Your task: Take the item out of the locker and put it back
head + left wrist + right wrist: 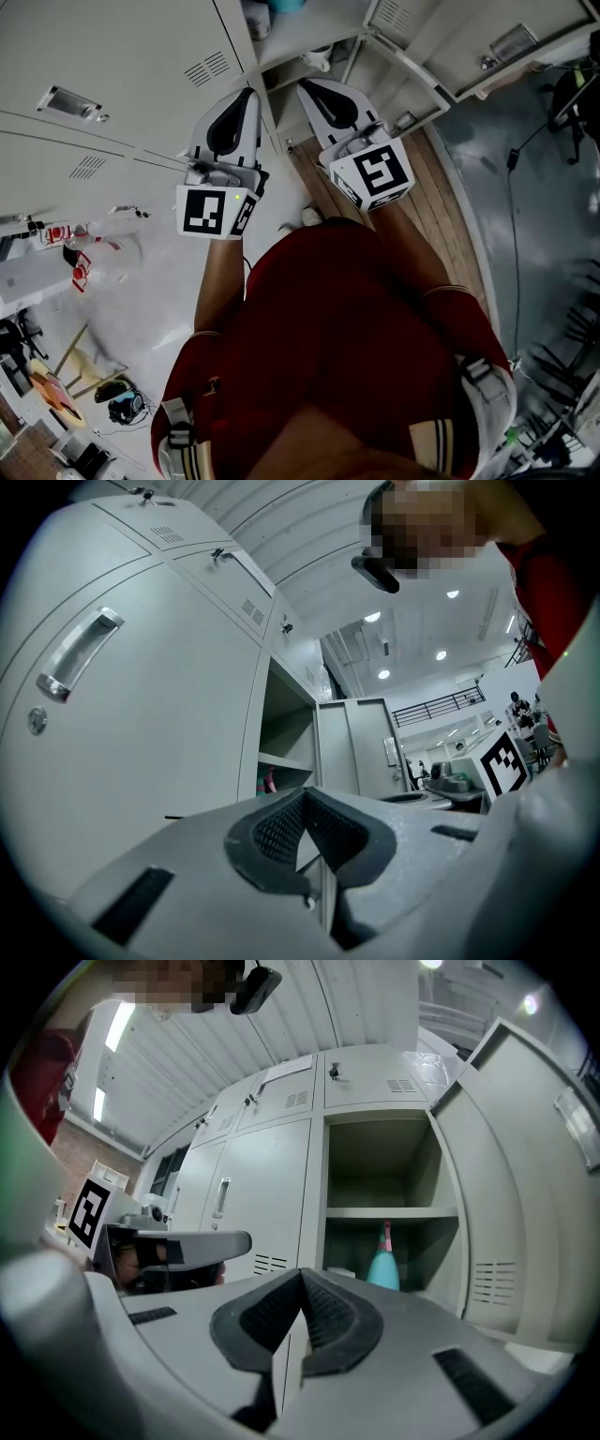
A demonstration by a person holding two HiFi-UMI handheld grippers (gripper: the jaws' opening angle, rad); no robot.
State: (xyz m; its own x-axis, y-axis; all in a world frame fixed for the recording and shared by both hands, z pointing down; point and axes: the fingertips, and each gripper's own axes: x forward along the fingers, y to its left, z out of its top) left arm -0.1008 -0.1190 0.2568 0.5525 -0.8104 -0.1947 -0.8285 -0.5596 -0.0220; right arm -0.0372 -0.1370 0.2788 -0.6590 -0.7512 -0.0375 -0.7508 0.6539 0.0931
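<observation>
The locker [325, 1185] stands open, its door [516, 1213] swung out to the right. On its lower level, under a shelf [389, 1211], stands a teal bottle with a pink top [382, 1265]; it also shows in the left gripper view as the bottle [267, 782]. In the head view a teal item [286, 5] sits at the top edge. My right gripper [302, 1274] is shut with nothing between its jaws and hangs short of the opening. My left gripper [305, 794] is also shut and empty, beside the locker's left edge. Both the left gripper [248, 91] and the right gripper [302, 84] point at the locker front.
Closed grey lockers [112, 84] fill the wall to the left, each with a handle [80, 653]. A second open door [487, 47] juts out at the right. A wooden strip [436, 202] and grey floor with a cable [514, 159] lie below. Clutter [75, 253] lies on the floor at left.
</observation>
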